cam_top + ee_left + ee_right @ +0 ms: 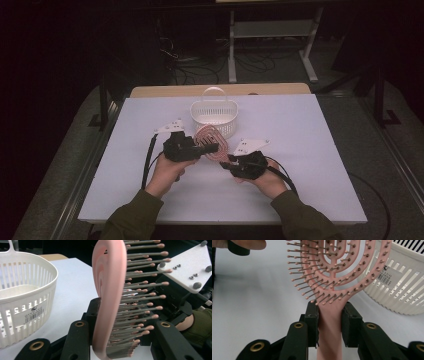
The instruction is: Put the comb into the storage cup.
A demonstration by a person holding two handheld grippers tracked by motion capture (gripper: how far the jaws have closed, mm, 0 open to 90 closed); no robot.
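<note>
Holding a pink hairbrush (210,142) between both hand-held grippers over the white table (310,165), just in front of a white slatted basket (215,117). My right hand-held gripper (329,317) is clamped on the brush handle: in the right gripper view both black pads press its sides just below the head, bristles facing the cam, handle running down betw. the jaws. My left hand-held gripper (117,322) has closed on the head itself; in the left gripper view the brush stands edge-on, pink back against one pad, bristle tips toward the other, w/ the head rising up out of the frame.

From the high view the brush sits near mid-table, lifted off the surface, head toward the basket, handle toward my right hand (267,180). My left hand (167,172) holds its gripper from the opposite side, so the two tools meet at the brush. Olive sleeves come in from the bottom edge.

The basket stands upright on the table beyond the brush, handle up, a barcode label on its wall visible in both gripper views. Whether anything lies inside it, can't tell. A strip of wooden surface (220,90) shows at the far edge of the table, behind the basket.
</note>
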